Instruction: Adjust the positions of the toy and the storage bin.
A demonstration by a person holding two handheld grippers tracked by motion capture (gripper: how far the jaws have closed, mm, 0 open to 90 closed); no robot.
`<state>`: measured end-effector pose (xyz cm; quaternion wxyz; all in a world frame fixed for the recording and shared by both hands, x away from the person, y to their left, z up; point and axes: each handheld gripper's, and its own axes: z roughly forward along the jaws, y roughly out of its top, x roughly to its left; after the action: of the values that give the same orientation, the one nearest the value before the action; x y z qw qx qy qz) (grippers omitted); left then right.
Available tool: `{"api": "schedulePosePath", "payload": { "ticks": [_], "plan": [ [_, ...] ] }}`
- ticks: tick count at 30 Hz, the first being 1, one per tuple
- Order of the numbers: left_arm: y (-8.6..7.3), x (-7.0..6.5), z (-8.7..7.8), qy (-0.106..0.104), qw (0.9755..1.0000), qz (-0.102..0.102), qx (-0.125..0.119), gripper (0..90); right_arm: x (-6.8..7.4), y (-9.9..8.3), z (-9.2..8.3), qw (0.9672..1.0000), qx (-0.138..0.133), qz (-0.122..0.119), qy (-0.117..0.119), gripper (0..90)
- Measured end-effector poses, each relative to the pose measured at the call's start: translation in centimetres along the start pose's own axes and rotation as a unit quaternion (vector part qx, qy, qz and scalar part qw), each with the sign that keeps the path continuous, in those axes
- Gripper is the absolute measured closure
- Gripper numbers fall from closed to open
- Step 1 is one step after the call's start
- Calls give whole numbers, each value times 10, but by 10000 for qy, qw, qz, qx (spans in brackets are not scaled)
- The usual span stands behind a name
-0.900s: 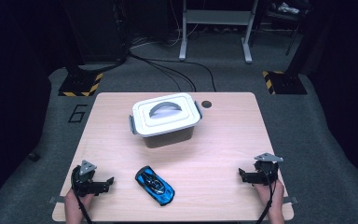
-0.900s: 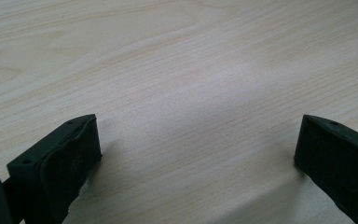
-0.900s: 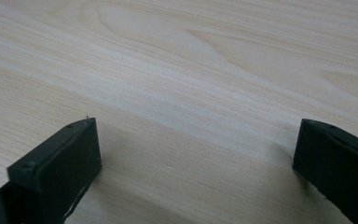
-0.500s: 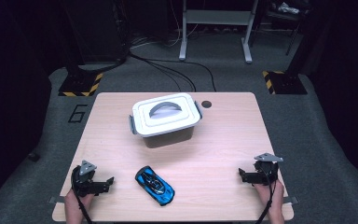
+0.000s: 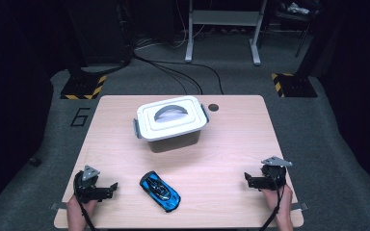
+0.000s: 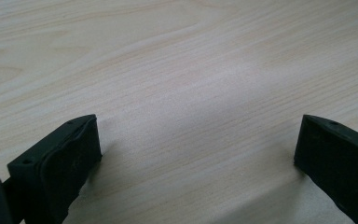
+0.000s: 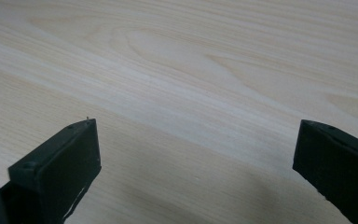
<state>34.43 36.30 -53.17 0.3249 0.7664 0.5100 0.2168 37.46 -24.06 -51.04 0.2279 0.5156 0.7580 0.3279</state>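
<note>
Across the last second we found no change on the table: both grippers, the toy car and the lidded box kept their places, so we judged that the work had not yet started and that the first reach was still to come.

The left gripper rested low on the tabletop near the front left corner, held in the person's left hand, its jaws pointing inward toward the car. In the left gripper view its jaws stood wide apart over bare wood, with nothing between them.

The right gripper rested near the front right corner, held in the right hand, its jaws also pointing inward. In the right gripper view its jaws stood equally wide apart and held nothing.

The blue toy car lay near the front edge, left of centre, set diagonally, just beside the left gripper but apart from it, and well apart from the right one.

The white storage box, its lid and grey handle in place, stood toward the back edge, near the middle.
</note>
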Motion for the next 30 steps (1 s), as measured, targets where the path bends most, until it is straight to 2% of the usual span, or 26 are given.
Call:
{"api": "schedulePosePath", "payload": {
  "ticks": [2, 5, 6, 7, 12, 13, 15, 16, 17, 19, 21, 24, 25, 26, 27, 30],
  "plan": [
    [0, 0, -1, 8, 10000, 26, 17, 5, 7, 6, -3, 9999, -12, -148, -11, 0],
    [0, 0, 0, -4, 10000, -3, -6, 5, 21, 13, -5, 9995, -14, -281, 126, 0],
    [0, 0, 0, -3, 10000, 1, -3, 5, 26, 15, -5, 9996, -23, -252, 128, 0],
    [0, 0, 0, -7, 10000, 1, 10, 5, 29, 17, -6, 9992, -3, -352, 164, 0],
    [0, 0, -1, 6, 10000, 21, 9, 5, 47, 23, -6, 9982, -41, -503, 317, 0],
    [0, -1, -1, 7, 10000, 24, 17, 5, 53, 24, -5, 9973, -76, -562, 461, 0],
    [0, 0, -1, 1, 10000, 19, 11, 5, 61, 26, -4, 9960, -105, -656, 594, 1],
    [0, 0, -1, 1, 10000, 19, 11, 5, 61, 26, -4, 9960, -105, -656, 594, 1],
    [0, 0, 0, 6, 10000, 19, 8, 5, 71, 28, -2, 9949, -75, -765, 661, 1],
    [0, 0, -1, 7, 10000, 21, 8, 5, 75, 29, -1, 9943, -69, -788, 710, 1],
    [0, -1, -1, 3, 10000, 24, 17, 5, 90, 32, 3, 9926, -55, -903, 805, 1],
    [0, -1, -1, 3, 10000, 26, 19, 5, 97, 35, 6, 9916, -59, -945, 877, 1],
    [0, -1, -1, 3, 10000, 23, 18, 5, 105, 38, 10, 9901, -27, -1027, 959, 1],
    [0, -1, -1, 3, 10000, 23, 18, 5, 105, 38, 10, 9901, -27, -1027, 959, 1],
    [0, -1, -1, 5, 10000, 23, 18, 5, 113, 40, 13, 9891, -15, -1033, 1054, 1],
    [0, -1, -1, 16, 10000, 25, 3, 5, 121, 43, 15, 9873, -38, -1115, 1131, 7]
  ]
}}
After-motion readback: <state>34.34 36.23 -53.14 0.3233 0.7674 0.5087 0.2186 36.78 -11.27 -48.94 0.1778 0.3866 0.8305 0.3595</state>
